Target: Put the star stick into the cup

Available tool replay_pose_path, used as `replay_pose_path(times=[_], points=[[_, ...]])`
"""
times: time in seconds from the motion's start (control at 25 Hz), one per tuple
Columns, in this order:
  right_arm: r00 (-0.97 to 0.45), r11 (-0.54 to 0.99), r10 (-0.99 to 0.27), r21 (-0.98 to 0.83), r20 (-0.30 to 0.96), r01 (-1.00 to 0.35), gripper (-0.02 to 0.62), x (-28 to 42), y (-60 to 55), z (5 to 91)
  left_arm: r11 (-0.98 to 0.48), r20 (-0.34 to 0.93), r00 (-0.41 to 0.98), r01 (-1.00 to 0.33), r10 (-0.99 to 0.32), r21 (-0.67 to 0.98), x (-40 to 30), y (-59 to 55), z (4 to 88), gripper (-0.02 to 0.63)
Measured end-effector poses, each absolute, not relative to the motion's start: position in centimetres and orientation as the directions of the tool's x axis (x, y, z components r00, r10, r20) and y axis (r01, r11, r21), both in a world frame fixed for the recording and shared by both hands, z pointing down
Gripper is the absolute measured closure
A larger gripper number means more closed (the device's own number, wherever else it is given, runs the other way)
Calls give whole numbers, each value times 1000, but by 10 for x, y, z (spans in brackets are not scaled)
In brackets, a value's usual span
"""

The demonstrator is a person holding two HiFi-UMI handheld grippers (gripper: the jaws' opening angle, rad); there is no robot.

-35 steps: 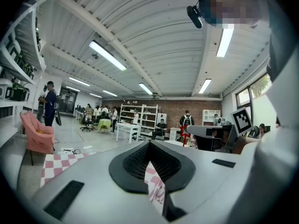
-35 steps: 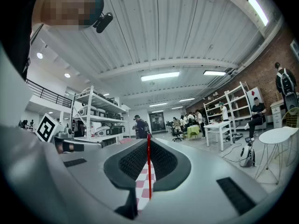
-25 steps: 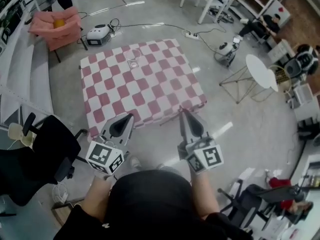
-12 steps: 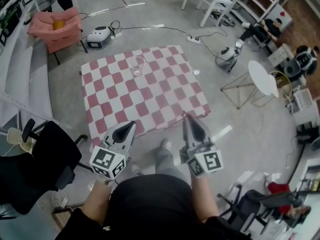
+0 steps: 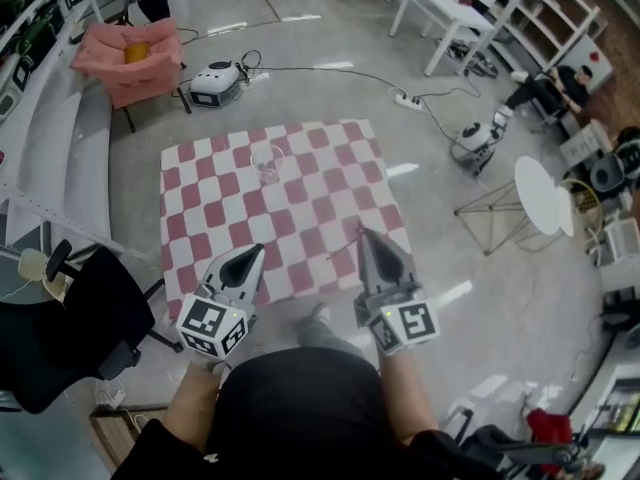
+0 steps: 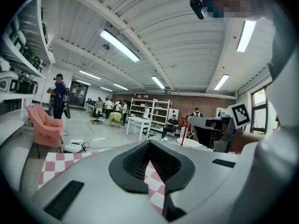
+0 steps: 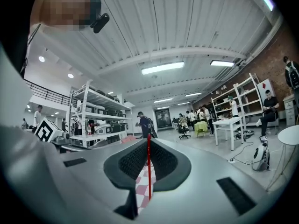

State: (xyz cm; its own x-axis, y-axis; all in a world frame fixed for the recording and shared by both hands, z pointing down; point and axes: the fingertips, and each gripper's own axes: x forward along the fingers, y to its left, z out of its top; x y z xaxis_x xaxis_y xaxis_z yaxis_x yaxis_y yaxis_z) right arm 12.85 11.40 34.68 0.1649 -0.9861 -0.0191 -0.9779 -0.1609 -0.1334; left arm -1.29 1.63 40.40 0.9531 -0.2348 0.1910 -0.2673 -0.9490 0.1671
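Cup, checkered mat drift toward 6 o'clock; right gripper clamps star stick; left gripper jaws together, empty.

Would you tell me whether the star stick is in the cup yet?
Out. The star stick is clamped in the right hand-held gripper, apart from the cup on the checkered cloth.

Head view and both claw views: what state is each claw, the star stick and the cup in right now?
Left claw: shut, nothing in it.
Right claw: shut on the star stick.
Star stick: clamped between the right claw's jaws, not yet in the cup.
Cup: upright on the checked cloth, no stick in it.
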Motion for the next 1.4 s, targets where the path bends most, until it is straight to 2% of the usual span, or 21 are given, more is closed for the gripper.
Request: replay_pose_path(times=[0.32, 0.56, 0.88, 1.4], points=[[57, -55, -998, -169, -5, -984, 569, 213, 99, 344, -903, 232, 901, -405, -366, 146, 53, 7, 395, 565], [-11, 13, -1000, -207, -10, -978, 569, 247, 83, 353, -869, 273, 862, -474, -426, 139, 66, 7, 401, 565], [-83, 79, -997, -210, 7, -974, 571, 243, 36, 364, -821, 295, 819, -550, -493, 154, 48, -21, 412, 565], [-194, 180, -979, -189, 58, -965, 570, 201, -76, 374, -765, 322, 786, -605, -528, 220, 11, -87, 439, 565]])
